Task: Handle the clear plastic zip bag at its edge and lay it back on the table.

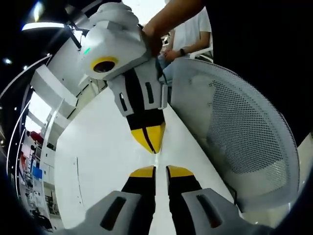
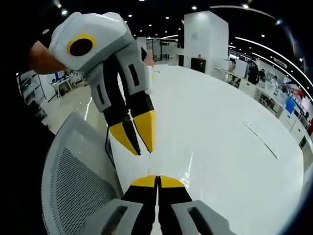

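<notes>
Left gripper (image 1: 161,171): yellow tips slightly apart, thin sliver of gap, nothing clearly between them. Right gripper (image 2: 157,181): tips pressed together; whether film is pinched, cannot tell. Both hang tip-to-tip over white table (image 2: 220,142), beside mesh chair back (image 1: 244,132). Clear zip bag not made out (faint glossy streak near right tips, maybe plastic). Advice: keep pinch at very edge, lower flat, release both together.

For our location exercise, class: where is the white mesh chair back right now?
The white mesh chair back is at the right of the left gripper view, beside the white table's edge; in the right gripper view it sits lower left.
</notes>
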`<move>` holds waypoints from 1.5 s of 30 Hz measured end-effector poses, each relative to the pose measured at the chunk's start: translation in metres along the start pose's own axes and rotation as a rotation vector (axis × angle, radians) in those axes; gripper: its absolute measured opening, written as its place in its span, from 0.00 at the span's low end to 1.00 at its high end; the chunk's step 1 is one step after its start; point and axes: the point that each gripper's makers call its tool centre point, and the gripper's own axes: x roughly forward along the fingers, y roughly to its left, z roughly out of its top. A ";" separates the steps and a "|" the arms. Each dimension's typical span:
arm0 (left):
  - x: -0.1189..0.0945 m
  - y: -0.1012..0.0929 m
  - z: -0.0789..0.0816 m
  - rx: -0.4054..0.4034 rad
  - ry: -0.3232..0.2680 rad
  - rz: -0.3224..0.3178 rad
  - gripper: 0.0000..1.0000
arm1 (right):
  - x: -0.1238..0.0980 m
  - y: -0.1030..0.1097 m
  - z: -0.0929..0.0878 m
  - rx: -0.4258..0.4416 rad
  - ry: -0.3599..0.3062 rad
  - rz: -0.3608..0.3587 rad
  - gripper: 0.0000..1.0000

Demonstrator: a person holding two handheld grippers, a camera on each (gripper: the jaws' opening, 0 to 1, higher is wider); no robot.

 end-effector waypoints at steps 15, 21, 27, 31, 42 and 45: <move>0.012 0.004 -0.010 0.022 0.041 -0.005 0.00 | 0.000 -0.002 0.003 0.016 -0.002 0.003 0.00; 0.016 0.003 -0.014 0.039 0.049 -0.001 0.00 | 0.000 -0.005 0.003 0.036 0.000 -0.010 0.00; 0.016 0.003 -0.016 0.037 0.047 0.002 0.00 | -0.001 -0.010 0.005 0.038 -0.001 -0.028 0.00; 0.014 0.004 -0.019 0.028 0.046 0.009 0.00 | -0.003 -0.018 0.010 0.043 -0.013 -0.051 0.00; 0.010 0.007 -0.027 0.006 0.059 0.029 0.00 | -0.013 -0.039 0.029 0.036 -0.046 -0.124 0.00; 0.009 0.009 -0.028 0.005 0.063 0.037 0.00 | -0.017 -0.044 0.036 0.030 -0.060 -0.145 0.00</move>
